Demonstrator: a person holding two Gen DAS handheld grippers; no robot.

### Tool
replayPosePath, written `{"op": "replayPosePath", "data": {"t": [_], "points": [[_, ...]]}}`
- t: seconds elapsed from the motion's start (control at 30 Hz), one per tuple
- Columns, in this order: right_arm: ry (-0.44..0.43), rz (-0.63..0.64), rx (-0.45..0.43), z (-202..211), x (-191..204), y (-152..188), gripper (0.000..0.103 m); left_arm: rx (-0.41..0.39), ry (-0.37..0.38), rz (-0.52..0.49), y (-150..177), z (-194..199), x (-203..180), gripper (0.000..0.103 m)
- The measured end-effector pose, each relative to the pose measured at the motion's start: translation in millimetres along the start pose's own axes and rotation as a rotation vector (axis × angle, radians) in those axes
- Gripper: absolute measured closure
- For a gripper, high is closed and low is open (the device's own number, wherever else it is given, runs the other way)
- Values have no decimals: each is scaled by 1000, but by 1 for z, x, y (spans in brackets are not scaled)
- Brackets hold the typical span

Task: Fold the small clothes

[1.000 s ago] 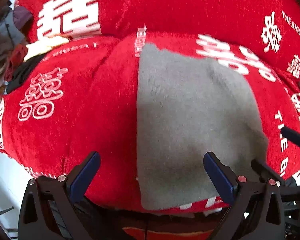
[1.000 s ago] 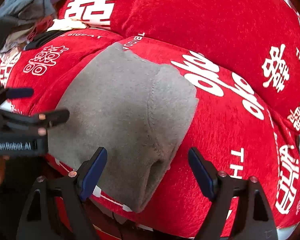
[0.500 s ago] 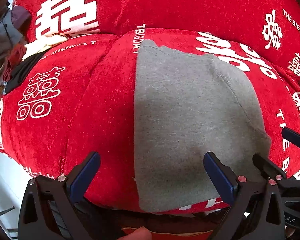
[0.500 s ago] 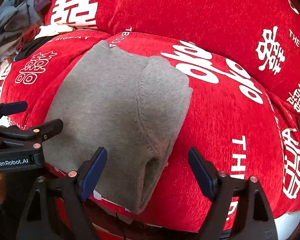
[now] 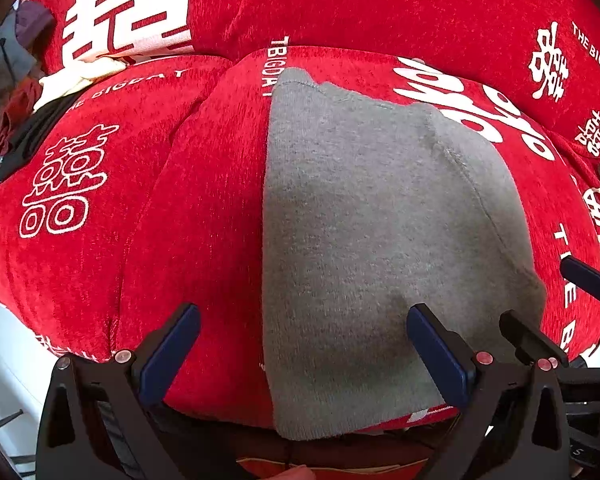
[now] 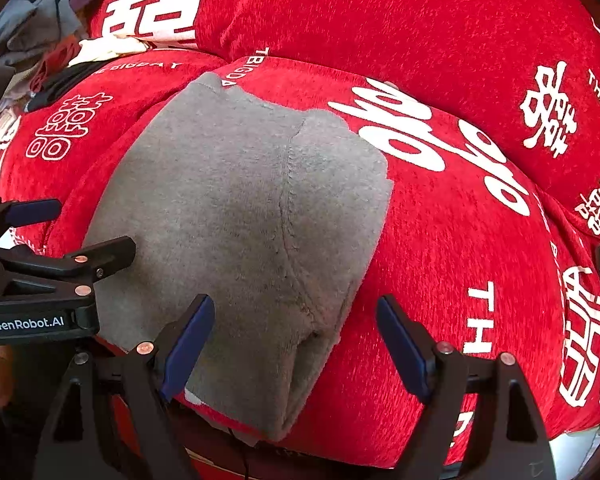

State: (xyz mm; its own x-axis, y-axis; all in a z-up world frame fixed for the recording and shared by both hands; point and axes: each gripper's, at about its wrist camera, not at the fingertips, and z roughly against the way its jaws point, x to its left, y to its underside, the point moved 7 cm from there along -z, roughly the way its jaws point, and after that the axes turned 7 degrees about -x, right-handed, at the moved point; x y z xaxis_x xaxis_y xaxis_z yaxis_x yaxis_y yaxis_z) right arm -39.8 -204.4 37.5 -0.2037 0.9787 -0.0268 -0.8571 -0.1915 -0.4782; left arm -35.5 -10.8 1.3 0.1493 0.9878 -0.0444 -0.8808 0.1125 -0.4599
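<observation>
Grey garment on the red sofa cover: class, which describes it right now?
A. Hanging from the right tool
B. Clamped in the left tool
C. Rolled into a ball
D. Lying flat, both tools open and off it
D: the grey garment lies spread on the red sofa cover, while the left tool and right tool gape open, gripping nothing.

Grey garment (image 5: 364,240) flat on red cushion (image 5: 180,200)

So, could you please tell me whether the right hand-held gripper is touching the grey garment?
Cannot tell. In the right wrist view the right hand-held gripper is open over the grey garment, but no contact or gap shows plainly.
</observation>
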Motion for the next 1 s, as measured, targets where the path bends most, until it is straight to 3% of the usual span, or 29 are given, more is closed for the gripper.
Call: {"op": "replayPosePath", "data": {"t": [1.0], "points": [[39,47,61,-15,10,-13,18,27,73,37,-6,-16,9,0]]}}
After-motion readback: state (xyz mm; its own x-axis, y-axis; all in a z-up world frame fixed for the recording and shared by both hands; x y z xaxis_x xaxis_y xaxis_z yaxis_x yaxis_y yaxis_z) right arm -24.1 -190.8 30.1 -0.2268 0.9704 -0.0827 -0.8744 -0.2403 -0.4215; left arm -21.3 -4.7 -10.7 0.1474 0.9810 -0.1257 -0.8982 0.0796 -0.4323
